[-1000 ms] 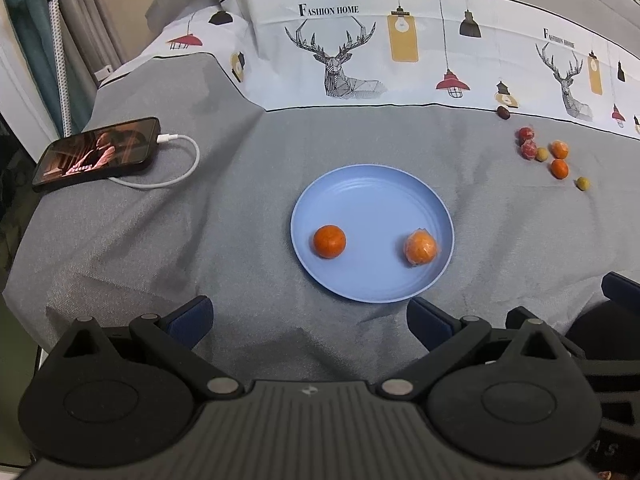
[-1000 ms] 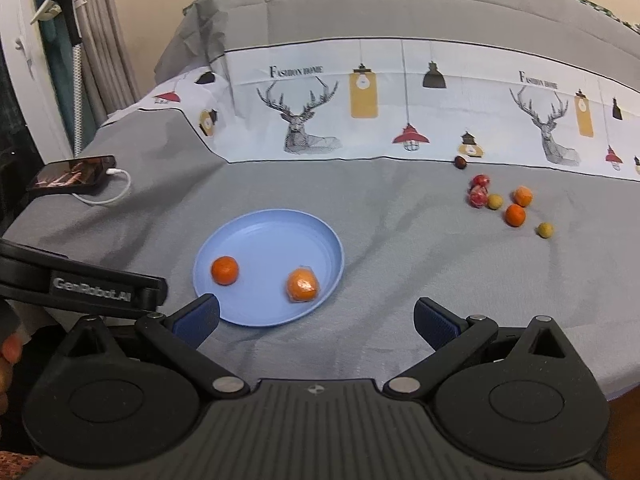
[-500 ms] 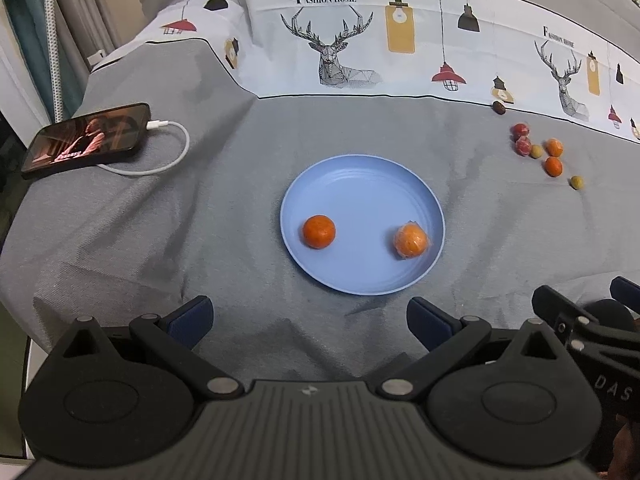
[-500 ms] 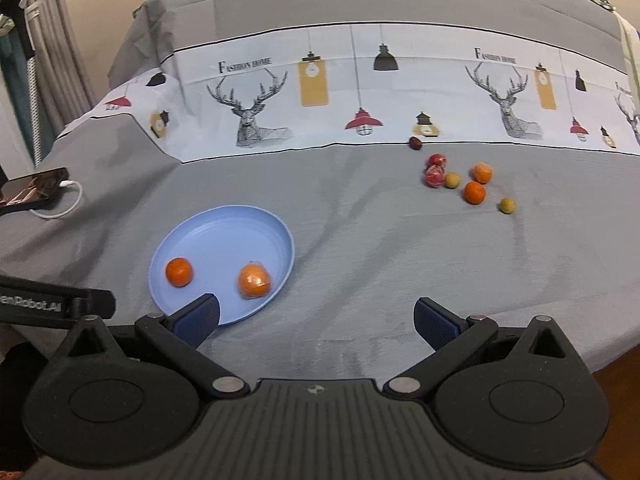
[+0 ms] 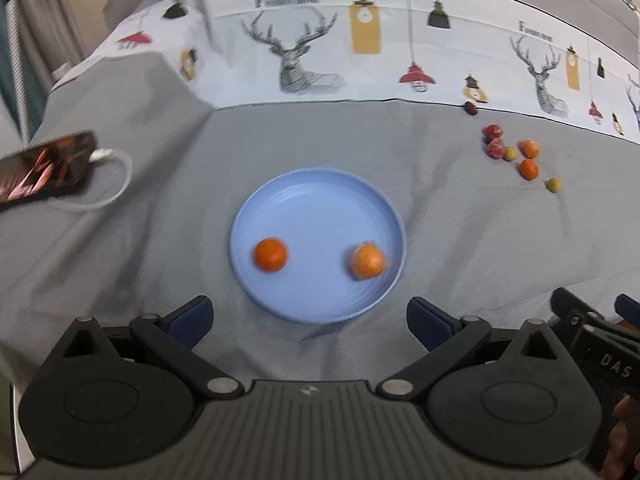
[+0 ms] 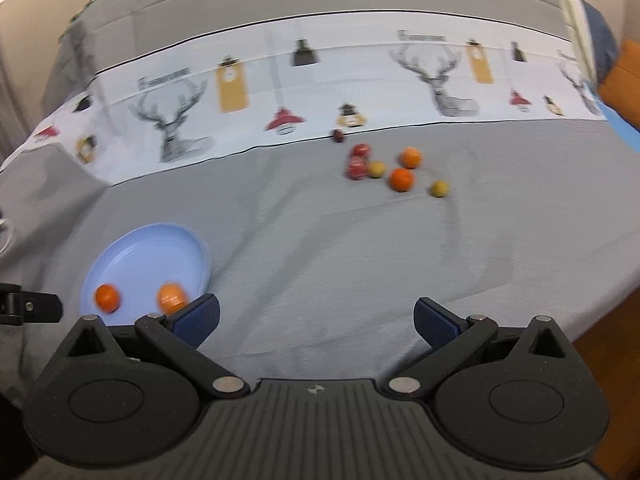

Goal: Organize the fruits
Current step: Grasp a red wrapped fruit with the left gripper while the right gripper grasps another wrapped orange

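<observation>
Claws point(image 5: 308, 320) point(image 6: 316, 318) wide, plate point(image 5: 320, 184) rim betw. left pads

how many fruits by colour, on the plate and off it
orange: 4, two on the blue plate at and, two loose at and
red: 2
yellow-green: 2
dark: 1
total: 9

Even, soft indoor light on my feeds, with no hard shadows and no glare. Both views are smeared by motion blur, worst on the right wrist, where the oranges point(image 6: 405, 169) streak (the printed deer too). Fisheye bending curves the bedspread point(image 5: 320, 136) at the edges; corners vignette dark.
</observation>
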`<state>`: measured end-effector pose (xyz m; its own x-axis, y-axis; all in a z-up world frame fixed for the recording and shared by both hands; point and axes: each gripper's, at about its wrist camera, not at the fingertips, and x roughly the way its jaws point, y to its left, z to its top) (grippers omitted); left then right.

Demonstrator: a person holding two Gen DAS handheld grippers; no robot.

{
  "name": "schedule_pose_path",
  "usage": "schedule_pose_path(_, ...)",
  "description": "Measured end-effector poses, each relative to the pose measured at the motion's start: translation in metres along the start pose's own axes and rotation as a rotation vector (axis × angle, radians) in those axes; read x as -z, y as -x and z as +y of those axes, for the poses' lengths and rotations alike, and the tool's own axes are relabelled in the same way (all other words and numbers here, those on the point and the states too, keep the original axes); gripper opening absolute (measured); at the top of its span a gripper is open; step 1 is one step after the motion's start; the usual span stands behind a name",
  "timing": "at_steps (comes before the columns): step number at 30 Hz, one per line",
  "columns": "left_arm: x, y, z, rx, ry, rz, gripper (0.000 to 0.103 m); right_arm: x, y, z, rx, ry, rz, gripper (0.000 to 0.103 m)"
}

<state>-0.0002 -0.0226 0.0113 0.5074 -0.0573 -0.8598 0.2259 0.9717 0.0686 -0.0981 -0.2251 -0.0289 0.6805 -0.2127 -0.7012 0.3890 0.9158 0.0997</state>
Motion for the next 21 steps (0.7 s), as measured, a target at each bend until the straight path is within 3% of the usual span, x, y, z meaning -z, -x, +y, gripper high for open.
schedule_pose_path(4, -0.025, -0.012, -0.028, 0.027, -0.044, -0.035, 0.103, -0.016, -0.005, -0.030, 0.054, -0.019, -0.045, 0.102)
schedule_pose_path(10, -0.082, -0.054, -0.098, 0.127, -0.107, -0.061, 0.103, -0.059, -0.040, -0.089, 0.148, -0.069, -0.114, 0.102)
schedule_pose_path(13, -0.109, -0.089, -0.139, 0.167, -0.136, -0.046, 0.103, -0.082, -0.077, -0.118, 0.179, -0.092, -0.126, 0.102)
schedule_pose_path(15, -0.123, -0.115, -0.169, 0.187, -0.191, -0.062, 0.103, -0.099, -0.108, -0.137, 0.155, -0.119, -0.114, 0.102)
schedule_pose_path(21, -0.156, -0.209, -0.236, 0.218, -0.344, -0.070, 0.103, -0.143, -0.221, -0.170, 0.075, -0.087, 0.017, 0.102)
